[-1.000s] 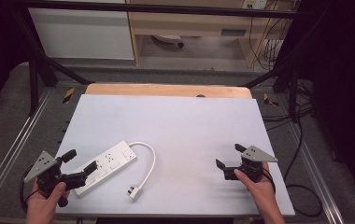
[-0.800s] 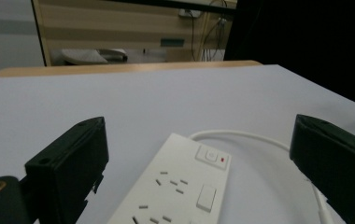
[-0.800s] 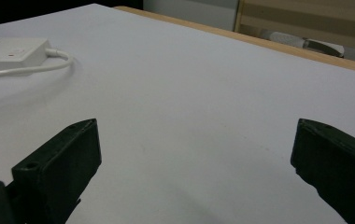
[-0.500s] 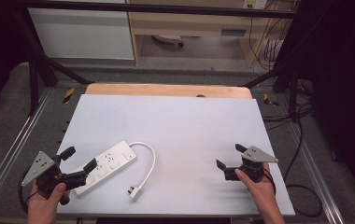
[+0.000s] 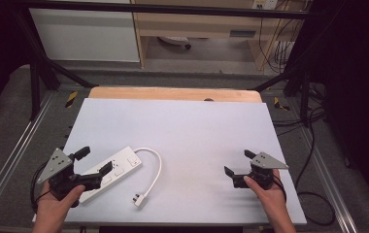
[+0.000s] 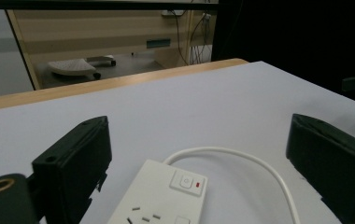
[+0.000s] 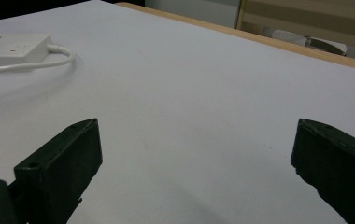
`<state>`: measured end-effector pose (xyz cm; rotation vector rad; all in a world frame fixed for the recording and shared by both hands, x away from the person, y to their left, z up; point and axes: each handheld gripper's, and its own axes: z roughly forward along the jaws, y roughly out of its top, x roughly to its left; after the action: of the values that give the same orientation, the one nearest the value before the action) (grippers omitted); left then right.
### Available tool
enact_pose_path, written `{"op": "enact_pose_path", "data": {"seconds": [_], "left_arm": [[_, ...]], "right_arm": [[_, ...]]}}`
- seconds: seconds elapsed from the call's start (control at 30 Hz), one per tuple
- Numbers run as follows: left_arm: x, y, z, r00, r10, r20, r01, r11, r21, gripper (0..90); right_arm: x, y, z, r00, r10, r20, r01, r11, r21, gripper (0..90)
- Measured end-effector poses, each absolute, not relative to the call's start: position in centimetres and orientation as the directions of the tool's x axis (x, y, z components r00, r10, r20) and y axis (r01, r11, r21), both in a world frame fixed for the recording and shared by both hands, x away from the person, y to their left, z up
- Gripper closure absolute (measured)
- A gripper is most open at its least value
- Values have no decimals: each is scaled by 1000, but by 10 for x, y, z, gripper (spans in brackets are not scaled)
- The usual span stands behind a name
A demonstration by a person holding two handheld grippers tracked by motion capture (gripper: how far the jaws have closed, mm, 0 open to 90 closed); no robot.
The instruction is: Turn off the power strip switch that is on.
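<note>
So the white power strip (image 5: 110, 174) sits in the lower left of the high view, lying at an angle on the pale table (image 5: 192, 131), and its white cord (image 5: 156, 167) loops out from the upper end and curls back down to the plug (image 5: 139, 199) near the bottom middle of the frame. The left gripper (image 5: 94, 165) is right over the near end of the strip with its jaws spread wide, one jaw above the strip and one lying across its lower half; I can't tell whether that one touches it. In the left gripper view you can see the strip (image 6: 159, 196) at bottom center between the two black jaws, with a switch (image 6: 187, 181) showing a little red mark and the cord (image 6: 241, 161) arcing off to the right. The right gripper (image 5: 240, 163) is way over in the lower right of the high view, well apart from the strip, jaws also wide apart with just bare table between them. In the right gripper view the strip (image 7: 14, 45) is off in the upper left corner. A wooden edge (image 5: 173, 93) runs along the far side of the table.
</note>
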<state>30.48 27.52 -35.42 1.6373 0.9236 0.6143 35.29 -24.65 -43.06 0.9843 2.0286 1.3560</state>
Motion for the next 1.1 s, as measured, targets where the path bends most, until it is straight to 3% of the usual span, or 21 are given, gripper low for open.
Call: {"op": "enact_pose_path", "data": {"seconds": [0.63,1.1], "left_arm": [[321,253,-350,586,808,-60,282,-134,950,119],[325,253,-363,574,819,-19,288,-180,941,477]], "right_arm": [[353,-250,-432,-597,802,-11,304,239,922,24],[355,-249,-434,-600,800,-23,316,264,911,25]]}}
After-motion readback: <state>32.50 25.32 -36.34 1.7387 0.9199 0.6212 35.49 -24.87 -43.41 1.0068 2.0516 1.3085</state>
